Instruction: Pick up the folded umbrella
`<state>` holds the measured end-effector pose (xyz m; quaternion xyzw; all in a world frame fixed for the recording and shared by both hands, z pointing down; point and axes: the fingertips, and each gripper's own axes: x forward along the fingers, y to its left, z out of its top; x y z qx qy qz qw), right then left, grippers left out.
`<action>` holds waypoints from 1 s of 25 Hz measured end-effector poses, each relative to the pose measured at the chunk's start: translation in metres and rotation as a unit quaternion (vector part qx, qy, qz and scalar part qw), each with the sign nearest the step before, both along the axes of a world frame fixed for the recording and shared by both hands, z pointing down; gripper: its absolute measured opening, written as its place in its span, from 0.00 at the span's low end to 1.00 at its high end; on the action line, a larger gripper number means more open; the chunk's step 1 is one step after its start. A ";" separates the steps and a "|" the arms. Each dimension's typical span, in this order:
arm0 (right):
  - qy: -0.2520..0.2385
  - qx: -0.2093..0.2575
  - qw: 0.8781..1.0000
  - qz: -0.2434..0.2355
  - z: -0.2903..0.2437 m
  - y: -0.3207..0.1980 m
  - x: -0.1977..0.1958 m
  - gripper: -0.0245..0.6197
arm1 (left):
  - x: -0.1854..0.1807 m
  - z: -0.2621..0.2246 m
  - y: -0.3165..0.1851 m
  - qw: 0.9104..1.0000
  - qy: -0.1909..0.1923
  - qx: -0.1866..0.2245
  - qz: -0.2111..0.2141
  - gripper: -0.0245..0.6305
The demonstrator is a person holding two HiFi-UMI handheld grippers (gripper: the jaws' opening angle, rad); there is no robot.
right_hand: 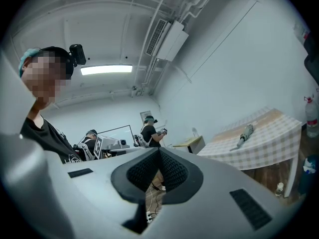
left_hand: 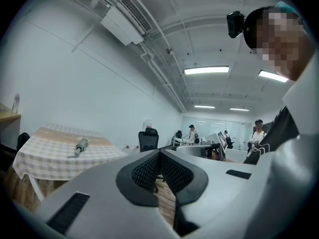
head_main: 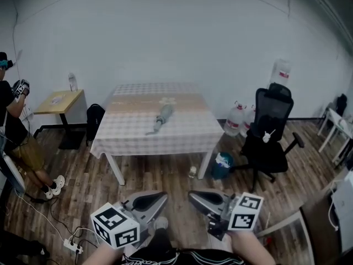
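A table point(head_main: 132, 139) under a checked cloth stands at twelve o'clock, with a black office chair point(head_main: 270, 131) at its three o'clock. At six o'clock, the left gripper point(head_main: 164, 195) and right gripper point(head_main: 192, 195) are both closed tight, holding nothing. The folded umbrella point(head_main: 161, 117) lies near the cloth's middle.

**Cam setup: one head, two claw**

Head cam looks forward and steeply down from the wearer point(head_main: 165, 256), so the left claw point(head_main: 162, 196) and right claw point(head_main: 192, 195) poke in at the bottom edge and the counter point(head_main: 132, 131) sits well off across the floor point(head_main: 165, 175). Each claw cam rides just behind its own tips, wide-angle, about level, angled inward enough to catch the wearer. All three share that far-off counter: left in the left claw view, right in the right.
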<state>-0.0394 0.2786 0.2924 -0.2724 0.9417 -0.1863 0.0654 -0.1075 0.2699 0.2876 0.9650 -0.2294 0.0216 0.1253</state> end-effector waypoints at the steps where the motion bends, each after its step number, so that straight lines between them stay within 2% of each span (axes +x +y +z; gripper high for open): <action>1: -0.001 -0.002 1.000 0.000 0.002 -0.007 0.000 0.06 | 0.000 0.003 -0.007 1.000 0.000 -0.002 -0.001 0.03; 10: 0.000 -0.028 1.000 0.009 0.029 -0.100 0.003 0.06 | 0.002 0.030 -0.103 1.000 -0.004 -0.027 -0.001 0.03; 17: -0.002 -0.055 0.998 0.034 0.040 -0.209 0.009 0.06 | 0.007 0.044 -0.218 0.998 -0.008 -0.053 0.012 0.03; 25: 0.002 -0.063 0.996 0.066 0.039 -0.327 0.015 0.06 | 0.012 0.046 -0.343 0.997 0.008 -0.066 0.030 0.03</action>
